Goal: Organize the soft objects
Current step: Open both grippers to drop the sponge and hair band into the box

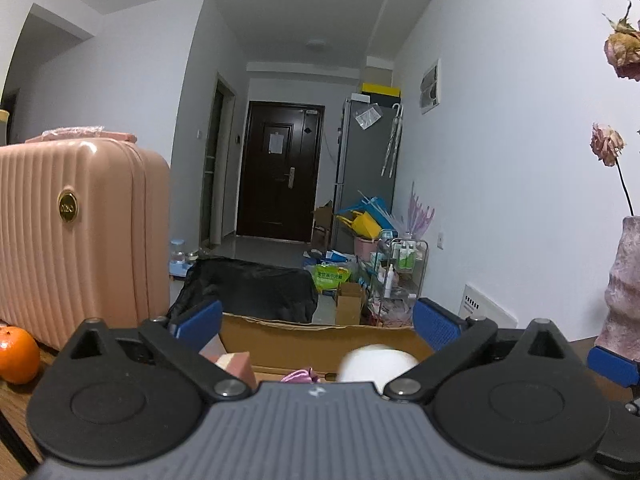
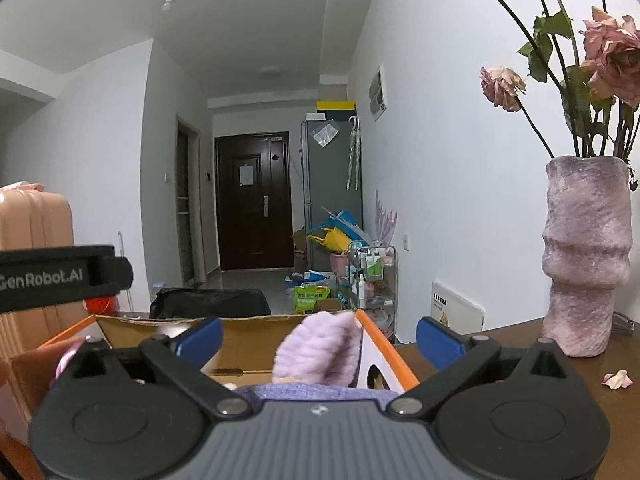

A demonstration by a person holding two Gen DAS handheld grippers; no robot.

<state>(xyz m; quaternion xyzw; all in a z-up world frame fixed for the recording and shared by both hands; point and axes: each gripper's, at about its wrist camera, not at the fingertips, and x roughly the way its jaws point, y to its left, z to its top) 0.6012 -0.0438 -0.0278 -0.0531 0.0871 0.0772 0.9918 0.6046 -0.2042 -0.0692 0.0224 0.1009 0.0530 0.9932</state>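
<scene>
Wooden table (image 2: 500,360), lilac plush (image 2: 320,348) between spread right gripper (image 2: 320,338) fingers, over cardboard box (image 2: 248,344).

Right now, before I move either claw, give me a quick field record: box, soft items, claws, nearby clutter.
box: open cardboard box ahead of both claws
soft items: lilac fluffy piece at the box's right wall; white rounded item and pink block in the box
left claw: open, holds nothing
right claw: open, holds nothing
clutter: pink suitcase, orange, vase, fallen petal
</scene>
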